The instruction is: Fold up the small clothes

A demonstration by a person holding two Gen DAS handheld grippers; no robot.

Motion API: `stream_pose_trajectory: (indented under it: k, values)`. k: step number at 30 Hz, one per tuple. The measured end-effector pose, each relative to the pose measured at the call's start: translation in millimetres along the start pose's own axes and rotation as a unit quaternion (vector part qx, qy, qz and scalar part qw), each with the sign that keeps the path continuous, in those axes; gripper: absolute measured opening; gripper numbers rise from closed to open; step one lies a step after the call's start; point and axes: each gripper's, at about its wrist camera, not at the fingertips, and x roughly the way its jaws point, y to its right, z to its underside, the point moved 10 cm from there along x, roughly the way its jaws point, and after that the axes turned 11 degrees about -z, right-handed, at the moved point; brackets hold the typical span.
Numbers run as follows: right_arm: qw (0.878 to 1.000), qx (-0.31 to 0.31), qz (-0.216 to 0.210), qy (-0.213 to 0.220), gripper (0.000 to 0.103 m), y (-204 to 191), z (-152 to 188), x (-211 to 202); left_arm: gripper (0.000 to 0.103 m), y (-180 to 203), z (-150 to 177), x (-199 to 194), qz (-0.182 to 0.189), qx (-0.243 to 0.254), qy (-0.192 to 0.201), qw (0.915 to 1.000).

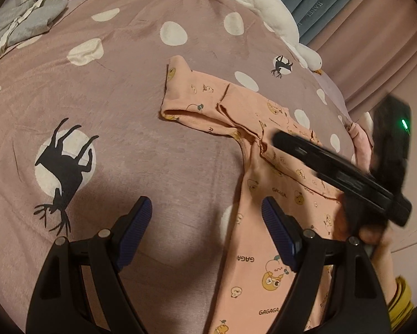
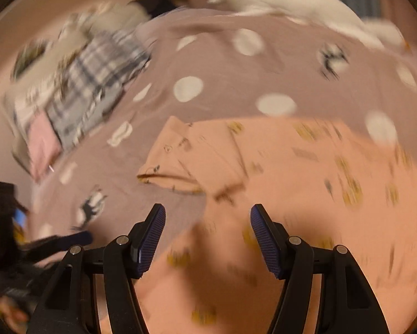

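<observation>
On a mauve bedspread [image 1: 141,144] dotted with white circles and black deer silhouettes: a small peach garment [image 1: 266,194] printed with cartoon figures and the word "GAGAGA", spread flat, one sleeve [image 1: 189,97] stretched away toward the left in the left wrist view and folded over near the shoulder. Hovering above bare spread at the garment's left edge, the left gripper [image 1: 207,214], jaws wide apart, nothing between the blue ribbed pads [image 1: 136,222] (right-hand pad over the cloth's hem, not visibly pressing on it). Reaching in from the right of the same view, the right gripper [image 1: 333,172], a dark blurred bar crossing over the garment's chest, carried by a hand [image 1: 375,239] with a mustard-yellow cuff [image 1: 400,300] at the wrist.

From the right wrist camera, heavily smeared by motion: right gripper [image 2: 208,236] with jaws parted and empty, poised over the peach garment [image 2: 305,194] near its folded sleeve [image 2: 186,156]; contact with the fabric not discernible. At far left of that view, a dark blurred shape low in the frame, too smeared to identify.

Elsewhere on the bed: a white plush goose [image 1: 264,2] along the far edge, a heap of plaid and grey-blue clothes [image 1: 27,16] at the upper left, teal and pink curtains [image 1: 347,5] beyond.
</observation>
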Motion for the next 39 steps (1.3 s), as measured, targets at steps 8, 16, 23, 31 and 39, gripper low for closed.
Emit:
stream_pose_trajectory:
  k: [8,16,23,31,39]
  values:
    - [0.992,-0.068,0.038,-0.097,0.044,11.7,-0.1,54.5,0.081,-3.4,2.4,7.2,0.013,-0.005,-0.013,0.9998]
    - [0.998,0.029,-0.033,-0.035,0.009,22.4,-16.5,22.2,0.081,-13.8,0.9,13.8,0.011,-0.022,-0.023,0.9994]
    - [0.975,0.144,-0.107,0.129,0.008,55.6,-40.7,-92.9,0.081,-2.9,0.6,9.5,0.014,-0.011,-0.022,0.9996]
    - [0.943,0.236,-0.086,0.218,0.008,129.1,-14.8,-187.3,0.081,18.9,5.4,3.6,0.011,0.016,-0.021,0.9996]
    - [0.917,0.340,-0.048,0.204,0.008,194.7,56.9,-185.0,0.081,39.7,11.1,4.2,0.007,0.040,-0.028,0.9988]
